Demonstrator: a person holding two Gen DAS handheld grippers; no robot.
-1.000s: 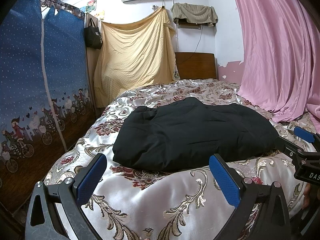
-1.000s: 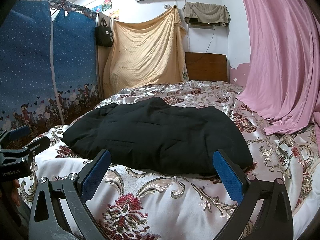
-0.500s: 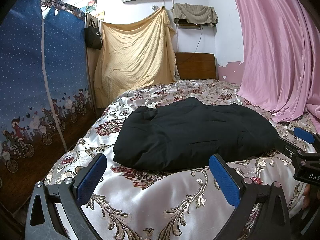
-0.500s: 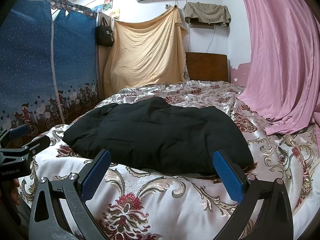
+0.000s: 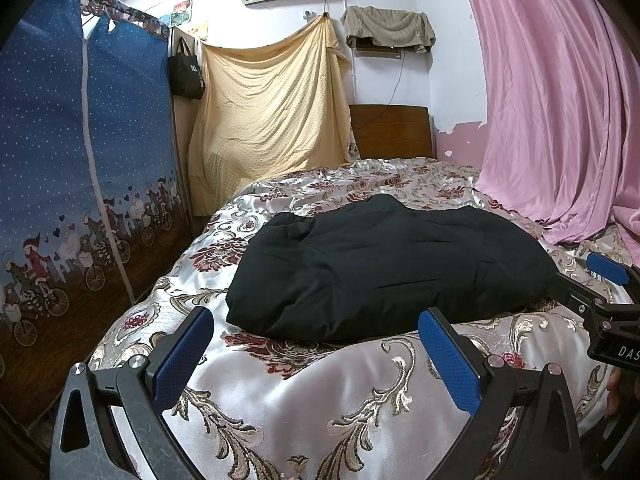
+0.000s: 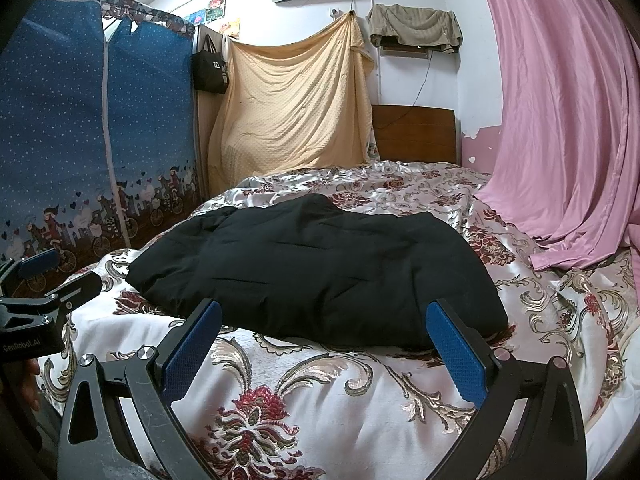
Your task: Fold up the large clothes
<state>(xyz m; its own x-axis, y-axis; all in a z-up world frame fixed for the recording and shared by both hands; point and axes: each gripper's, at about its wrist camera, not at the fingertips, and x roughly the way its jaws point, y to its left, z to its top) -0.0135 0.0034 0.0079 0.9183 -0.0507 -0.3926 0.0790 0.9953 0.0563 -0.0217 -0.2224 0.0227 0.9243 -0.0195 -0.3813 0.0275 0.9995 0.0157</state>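
Note:
A black padded garment (image 5: 384, 268) lies folded in a thick bundle on the flowered satin bedspread (image 5: 304, 392); it also shows in the right wrist view (image 6: 320, 268). My left gripper (image 5: 316, 336) is open and empty, held over the bed's near edge just short of the bundle's left front. My right gripper (image 6: 324, 332) is open and empty, just short of the bundle's right front. Each gripper shows at the edge of the other's view.
A blue printed fabric wardrobe (image 5: 72, 168) stands along the bed's left side. A yellow sheet (image 5: 272, 116) hangs on the far wall beside a wooden headboard (image 5: 392, 132). A pink curtain (image 5: 560, 120) drapes onto the bed's right side.

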